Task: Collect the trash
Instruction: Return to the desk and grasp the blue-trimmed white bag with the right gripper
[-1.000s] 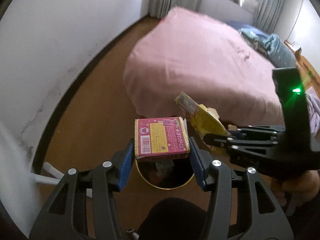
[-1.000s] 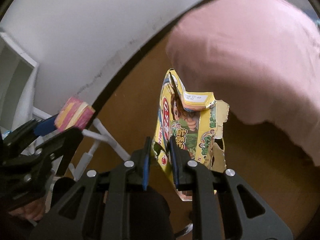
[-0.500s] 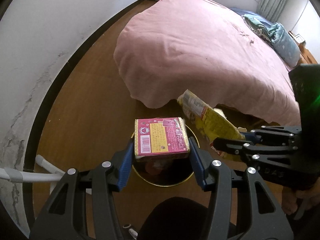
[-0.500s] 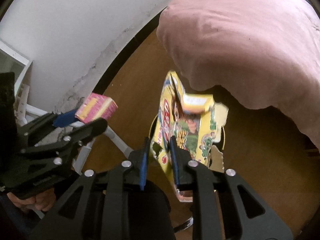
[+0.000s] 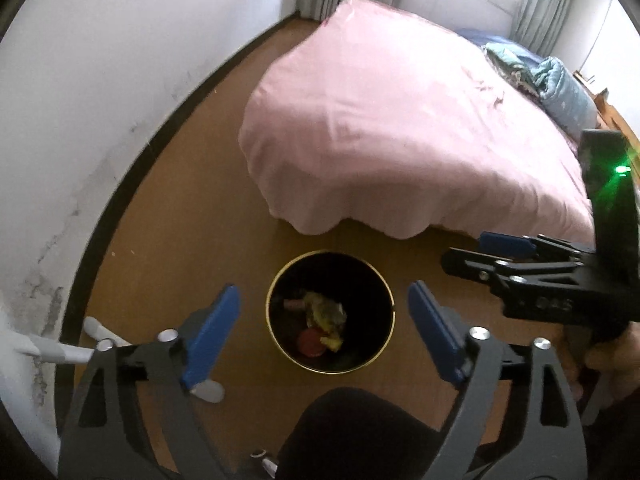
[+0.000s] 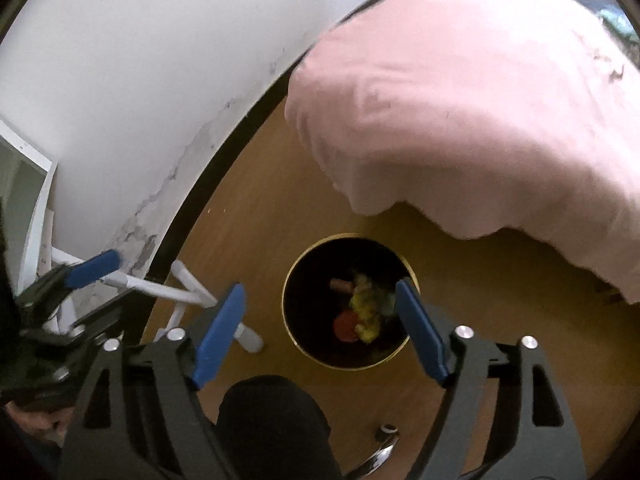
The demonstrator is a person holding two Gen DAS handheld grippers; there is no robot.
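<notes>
A round black trash bin with a gold rim stands on the wooden floor, also in the right wrist view. Inside lie the crumpled yellow snack package, a pinkish piece and a red round thing. My left gripper is open and empty above the bin. My right gripper is open and empty above the bin too; it also shows at the right of the left wrist view. The left gripper shows at the left of the right wrist view.
A bed with a pink cover stands just beyond the bin. A white wall with a dark baseboard runs along the left. White tubular legs stand on the floor left of the bin. A dark knee is below the grippers.
Both grippers have opened. The pink box has left the left gripper and the yellow package has left the right one; the yellow package now lies in the bin.
</notes>
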